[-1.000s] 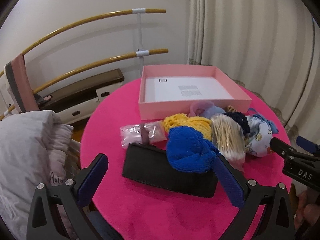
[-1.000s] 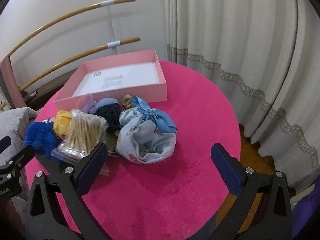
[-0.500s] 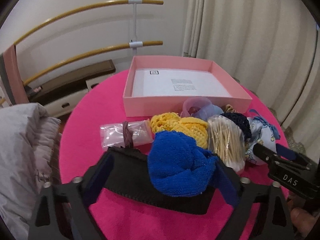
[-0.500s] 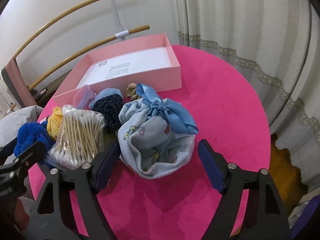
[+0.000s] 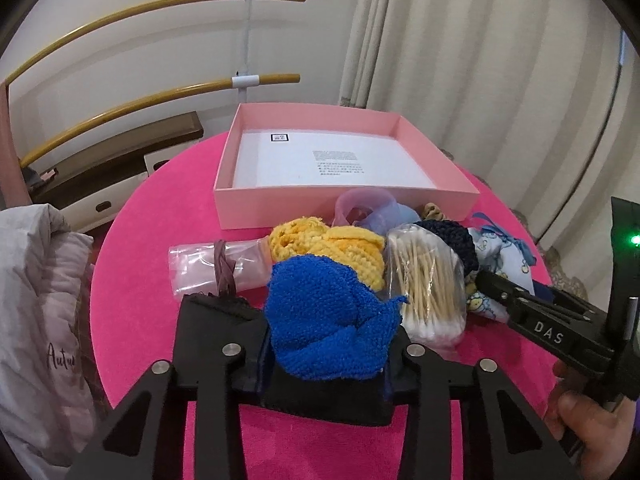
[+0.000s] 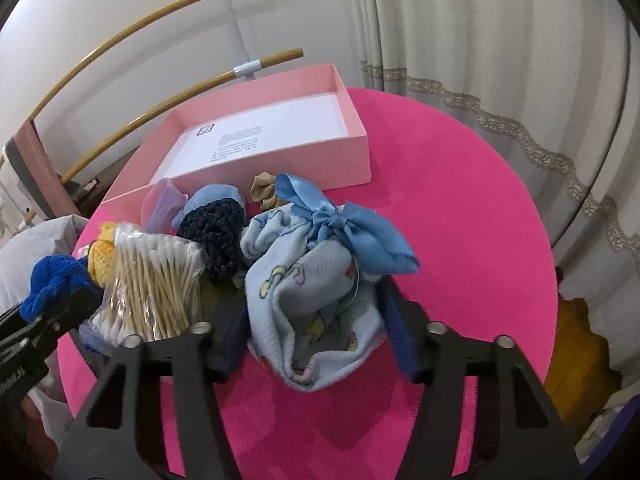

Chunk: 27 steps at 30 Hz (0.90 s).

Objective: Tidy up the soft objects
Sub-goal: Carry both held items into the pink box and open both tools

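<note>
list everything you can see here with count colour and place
box: 1, pink, open, far side of table
table: 1, round, magenta cover
knit bundle: 1, blue, between left jaws
knit piece: 1, yellow, behind blue bundle
cotton swabs: 1 clear bag, mid pile
knit piece: 1, navy, behind swabs
cloth pouch: 1, pale blue, ribbon bow, between right jaws
left gripper: black, jaws closing on bundle
right gripper: black, jaws closing on pouch

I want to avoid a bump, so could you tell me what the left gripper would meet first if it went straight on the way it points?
The blue knitted cloth: the left gripper has just been closing its jaws and now appears to press it. Beyond, probably the yellow knitted cloth.
</note>
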Tool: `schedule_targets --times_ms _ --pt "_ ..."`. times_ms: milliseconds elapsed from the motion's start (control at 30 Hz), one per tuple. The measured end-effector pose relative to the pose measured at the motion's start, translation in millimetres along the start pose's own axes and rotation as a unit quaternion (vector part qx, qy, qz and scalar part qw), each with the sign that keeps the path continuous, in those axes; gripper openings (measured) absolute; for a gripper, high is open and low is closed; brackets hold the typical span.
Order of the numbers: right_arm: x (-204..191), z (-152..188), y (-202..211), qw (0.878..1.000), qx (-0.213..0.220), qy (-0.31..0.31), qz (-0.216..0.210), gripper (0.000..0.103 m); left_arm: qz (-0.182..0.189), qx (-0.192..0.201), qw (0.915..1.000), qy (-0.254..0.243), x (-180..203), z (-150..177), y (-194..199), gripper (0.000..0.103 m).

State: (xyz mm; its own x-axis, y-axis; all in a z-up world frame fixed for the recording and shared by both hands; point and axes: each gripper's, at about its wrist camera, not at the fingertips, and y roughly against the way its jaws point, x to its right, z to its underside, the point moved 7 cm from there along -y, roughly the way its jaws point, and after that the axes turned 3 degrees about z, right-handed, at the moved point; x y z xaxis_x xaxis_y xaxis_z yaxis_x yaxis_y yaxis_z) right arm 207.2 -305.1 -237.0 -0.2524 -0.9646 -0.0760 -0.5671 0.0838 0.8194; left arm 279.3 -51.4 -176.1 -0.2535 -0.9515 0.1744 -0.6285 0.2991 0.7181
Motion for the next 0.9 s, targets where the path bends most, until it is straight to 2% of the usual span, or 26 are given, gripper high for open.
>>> schedule_targets --times_ms 333,600,900 --pt "15.4 2.8 30.6 1.0 0.022 -0.008 0.009 0.046 -0.004 0.014 0.9998 -0.011 7.3 0.4 16.1 0.034" --pt "19.3 -4.2 60.3 0.998 0.058 -0.008 0.038 0.046 -0.01 0.026 0.9996 -0.009 4.7 -1.0 33.9 0.033" --pt "3.4 -26.2 86.7 0.996 0.088 0.012 0.023 0.046 -0.024 0.045 0.9986 -0.013 3.0 -14.3 56.6 0.033"
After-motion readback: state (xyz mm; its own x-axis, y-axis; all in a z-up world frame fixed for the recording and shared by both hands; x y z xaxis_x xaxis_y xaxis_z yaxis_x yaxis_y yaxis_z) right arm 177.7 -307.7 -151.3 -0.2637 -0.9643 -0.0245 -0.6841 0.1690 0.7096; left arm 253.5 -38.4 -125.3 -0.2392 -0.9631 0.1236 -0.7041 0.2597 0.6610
